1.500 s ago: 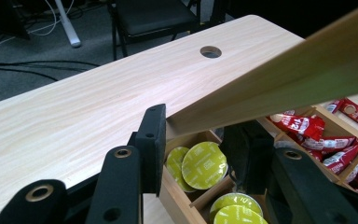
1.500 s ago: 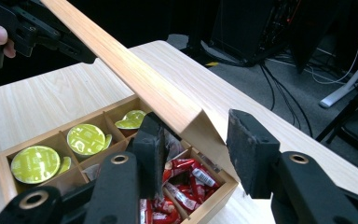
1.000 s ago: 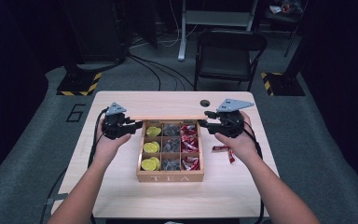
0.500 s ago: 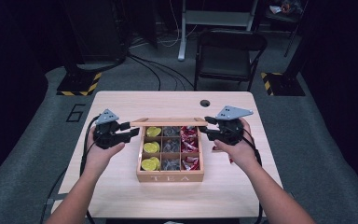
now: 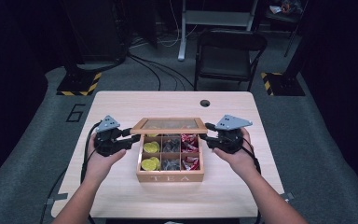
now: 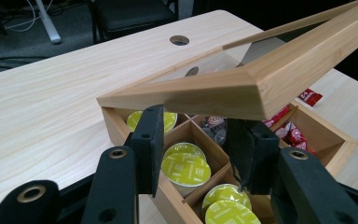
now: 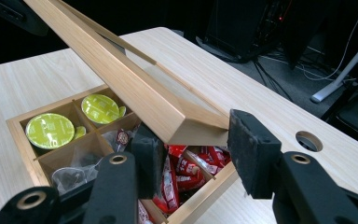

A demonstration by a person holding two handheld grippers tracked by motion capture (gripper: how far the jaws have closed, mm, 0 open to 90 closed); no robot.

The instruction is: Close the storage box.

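A wooden tea box [image 5: 170, 177] sits mid-table, its glass-paned lid [image 5: 170, 124] half raised on the rear hinge. Inside are yellow capsules [image 5: 150, 155], dark sachets [image 5: 170, 154] and red packets [image 5: 189, 151]. My right gripper [image 5: 205, 133] is shut on the lid's right front corner [image 7: 200, 123], which sits between its pads [image 7: 254, 151]. My left gripper [image 5: 134, 135] is at the lid's left corner. Its jaws have just been closing. Its pads [image 6: 149, 137] stand just under the lid's side rail [image 6: 223, 91] with nothing pinched between them, above the capsules [image 6: 186, 168].
The light wooden table [image 5: 121, 107] has a cable hole [image 5: 205, 103] at the back right. A loose red packet [image 6: 310, 97] lies on the table right of the box. A black chair [image 5: 228, 51] stands behind the table.
The lid has swung forward and down over the box from nearly upright. Both hands have come towards the person's side with it.
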